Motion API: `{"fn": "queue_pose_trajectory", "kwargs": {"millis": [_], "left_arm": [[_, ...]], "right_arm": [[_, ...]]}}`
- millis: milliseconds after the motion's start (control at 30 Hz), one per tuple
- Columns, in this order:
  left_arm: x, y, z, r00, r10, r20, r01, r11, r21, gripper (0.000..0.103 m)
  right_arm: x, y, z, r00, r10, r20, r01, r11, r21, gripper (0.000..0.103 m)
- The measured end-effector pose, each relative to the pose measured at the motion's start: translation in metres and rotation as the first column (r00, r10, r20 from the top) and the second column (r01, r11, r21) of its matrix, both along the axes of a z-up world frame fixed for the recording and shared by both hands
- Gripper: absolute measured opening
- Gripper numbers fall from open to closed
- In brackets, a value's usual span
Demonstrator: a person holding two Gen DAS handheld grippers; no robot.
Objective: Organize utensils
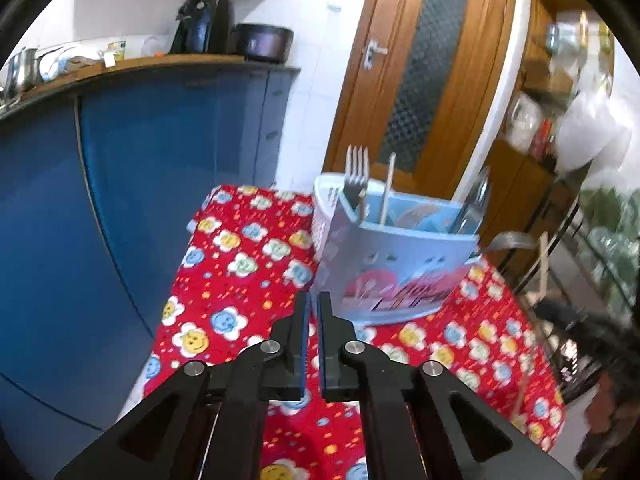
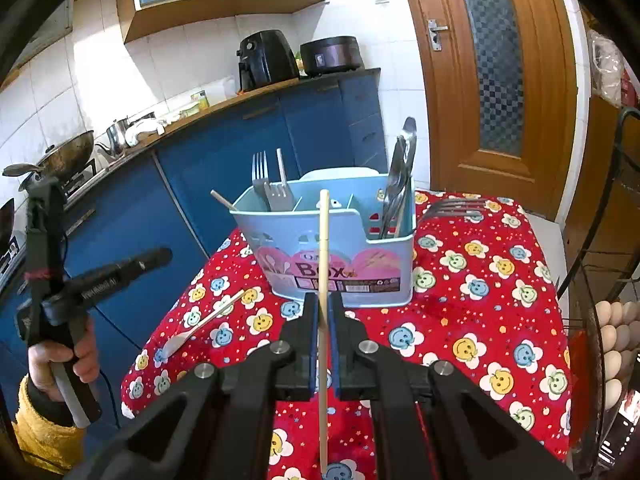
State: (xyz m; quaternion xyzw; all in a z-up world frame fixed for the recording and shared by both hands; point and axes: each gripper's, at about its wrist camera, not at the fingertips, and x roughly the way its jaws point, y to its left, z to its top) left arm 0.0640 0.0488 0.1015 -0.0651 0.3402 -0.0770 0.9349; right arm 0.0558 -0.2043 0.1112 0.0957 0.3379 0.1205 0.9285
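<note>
A light blue utensil box [image 2: 340, 256] stands on the red flowered tablecloth [image 2: 480, 300]. It holds forks [image 2: 266, 190] in its left part and spoons [image 2: 398, 184] in its right part. My right gripper [image 2: 324, 304] is shut on a pale wooden chopstick [image 2: 323, 248] that stands upright in front of the box. A small pale spoon [image 2: 200, 326] lies on the cloth to the left. A fork [image 2: 456, 206] lies behind the box at the right. My left gripper [image 1: 314, 304] is shut and empty, close to the box [image 1: 396, 256].
Blue kitchen cabinets [image 2: 224, 168] run along the left with an air fryer [image 2: 266, 58] and a cooker [image 2: 332, 54] on the counter. A wooden door [image 2: 492, 72] stands behind. A wire rack with eggs [image 2: 616, 332] is at the right.
</note>
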Motion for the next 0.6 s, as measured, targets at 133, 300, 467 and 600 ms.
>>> {"fn": "queue_pose_trajectory", "kwargs": {"millis": [133, 300, 467, 600], "left_arm": [[0.007, 0.004, -0.018, 0.997, -0.001, -0.074, 0.005, 0.999, 0.049, 0.007], [0.024, 0.012, -0.044, 0.985, 0.002, -0.172, 0.016, 0.995, 0.100, 0.008], [0.035, 0.024, -0.067, 0.969, 0.022, -0.245, 0.002, 0.995, 0.096, 0.008], [0.037, 0.030, -0.080, 0.956, 0.027, -0.292, 0.003, 0.995, 0.101, 0.008]], "right_arm": [[0.000, -0.002, 0.001, 1.000, -0.004, 0.004, 0.004, 1.000, 0.001, 0.006], [0.000, -0.003, -0.001, 1.000, -0.007, -0.003, 0.008, 1.000, 0.008, 0.006], [0.000, -0.003, -0.002, 1.000, -0.008, -0.007, 0.008, 1.000, 0.010, 0.006], [0.001, -0.004, -0.002, 1.000, -0.014, -0.009, 0.015, 1.000, 0.014, 0.006]]}}
